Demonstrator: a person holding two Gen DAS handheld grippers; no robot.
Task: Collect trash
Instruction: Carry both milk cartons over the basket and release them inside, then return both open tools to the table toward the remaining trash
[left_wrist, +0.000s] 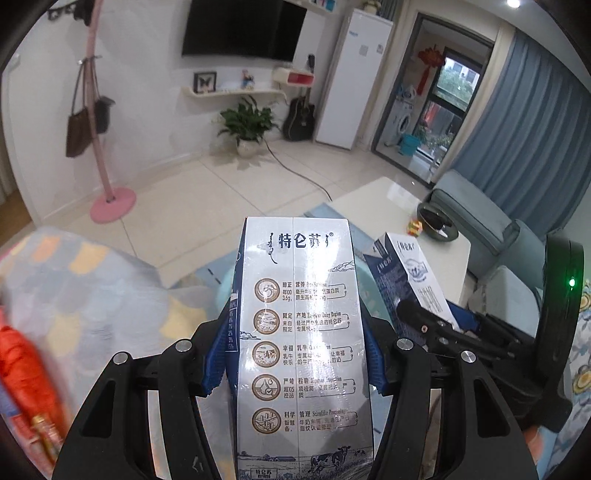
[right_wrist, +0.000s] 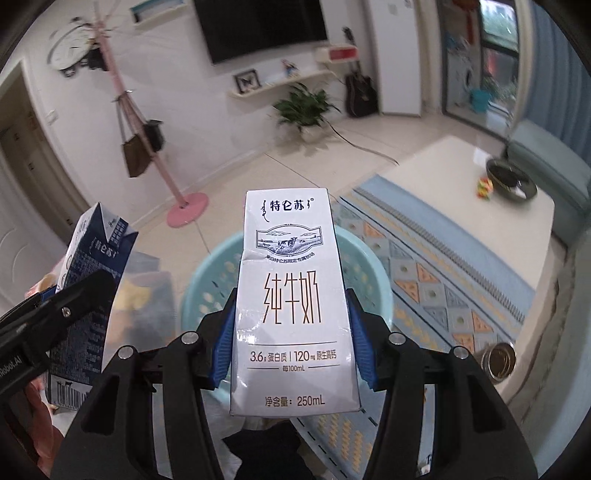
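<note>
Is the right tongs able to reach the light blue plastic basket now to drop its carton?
Probably yes. The right tongs, shut on the white milk carton, hang just above the light blue plastic basket; nothing lies between them.

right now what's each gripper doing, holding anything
left gripper: jaws closed on a milk carton, its nutrition side showing.
right gripper: jaws closed on a second milk carton, front label showing.
</note>
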